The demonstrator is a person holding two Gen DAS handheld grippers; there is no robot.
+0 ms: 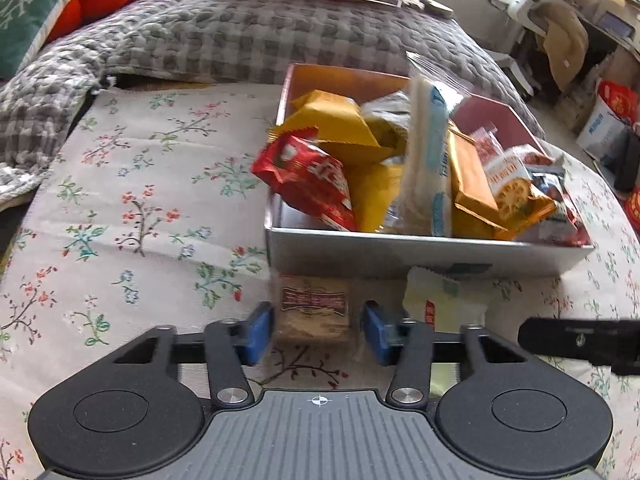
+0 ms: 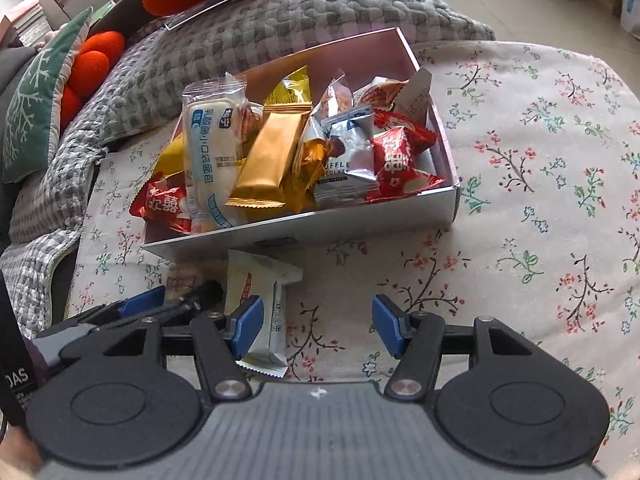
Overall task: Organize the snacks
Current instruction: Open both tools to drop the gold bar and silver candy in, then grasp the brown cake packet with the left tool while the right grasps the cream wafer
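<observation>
The left gripper (image 1: 316,330) is reaching down over a tan biscuit packet (image 1: 313,307) lying on the floral cloth (image 1: 140,200) just near of the silver box (image 1: 420,250), its blue pads standing narrowly apart on either side of the packet with small gaps showing. The right gripper (image 2: 318,328) is hovering with its jaws moderately apart and nothing between them, its left pad overlapping a white wrapped snack (image 2: 262,300) beside the box. The box is sitting piled with mixed snack packets.
</observation>
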